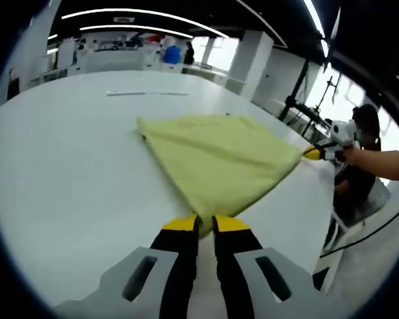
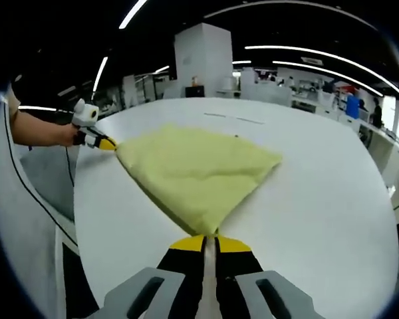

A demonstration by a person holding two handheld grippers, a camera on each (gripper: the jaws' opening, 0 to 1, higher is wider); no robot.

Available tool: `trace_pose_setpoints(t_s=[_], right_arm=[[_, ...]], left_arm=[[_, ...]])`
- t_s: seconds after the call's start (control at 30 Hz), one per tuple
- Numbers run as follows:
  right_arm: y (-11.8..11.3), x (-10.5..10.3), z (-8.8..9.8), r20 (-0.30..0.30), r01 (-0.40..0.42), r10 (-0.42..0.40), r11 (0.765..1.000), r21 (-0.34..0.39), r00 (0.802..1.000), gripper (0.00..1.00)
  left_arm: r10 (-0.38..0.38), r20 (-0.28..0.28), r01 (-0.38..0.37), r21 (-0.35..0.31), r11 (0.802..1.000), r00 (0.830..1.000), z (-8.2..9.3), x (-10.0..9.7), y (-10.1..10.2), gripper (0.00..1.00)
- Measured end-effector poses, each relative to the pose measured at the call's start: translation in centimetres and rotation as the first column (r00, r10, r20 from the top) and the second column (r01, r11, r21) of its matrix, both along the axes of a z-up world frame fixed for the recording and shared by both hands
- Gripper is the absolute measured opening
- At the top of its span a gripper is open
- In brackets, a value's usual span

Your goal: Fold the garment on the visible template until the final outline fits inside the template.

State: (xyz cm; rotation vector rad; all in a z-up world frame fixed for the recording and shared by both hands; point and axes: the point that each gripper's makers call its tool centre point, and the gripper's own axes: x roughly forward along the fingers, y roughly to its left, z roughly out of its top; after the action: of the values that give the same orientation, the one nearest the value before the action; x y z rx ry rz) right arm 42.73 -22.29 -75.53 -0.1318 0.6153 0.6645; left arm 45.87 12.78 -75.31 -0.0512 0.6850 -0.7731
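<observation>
Mid-fold. The left gripper [image 1: 205, 222] and right gripper [image 2: 209, 240] each have jaws closed on a corner of the yellow garment [image 1: 216, 156], stretched above the white table [image 1: 66, 173]. No template outline is discernible; the final fold and laying flat seemingly remain.

The garment [image 1: 216, 159] is plain pale yellow-green, without pattern. The table [image 1: 66, 173] is white. The left gripper [image 1: 205, 223] has black jaws tipped yellow.
</observation>
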Motion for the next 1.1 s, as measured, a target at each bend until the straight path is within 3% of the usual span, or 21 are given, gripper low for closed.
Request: trace_pose_setpoints(t_s=[0.2,0.6,1.1], right_arm=[[-0.1,-0.4,0.3,-0.002,0.011,-0.011,1.0,0.008,1.0,0.1],[0.1,-1.8,2.0,-0.018,0.018,-0.017,1.0,0.012,1.0,0.41],[-0.5,-3.6,4.1,-0.015,0.023,-0.022,0.999,0.032,1.0,0.58]], left_arm=[[0.007,0.028,-0.007,-0.007,1.0,1.0,1.2,-0.1,0.2,0.16],[0.0,0.06,-0.001,0.011,1.0,0.998,3.8,-1.8,-0.1,0.42],[0.078,0.08,-0.077,-0.027,0.997,0.994,6.8,-4.3,-0.7,0.76]])
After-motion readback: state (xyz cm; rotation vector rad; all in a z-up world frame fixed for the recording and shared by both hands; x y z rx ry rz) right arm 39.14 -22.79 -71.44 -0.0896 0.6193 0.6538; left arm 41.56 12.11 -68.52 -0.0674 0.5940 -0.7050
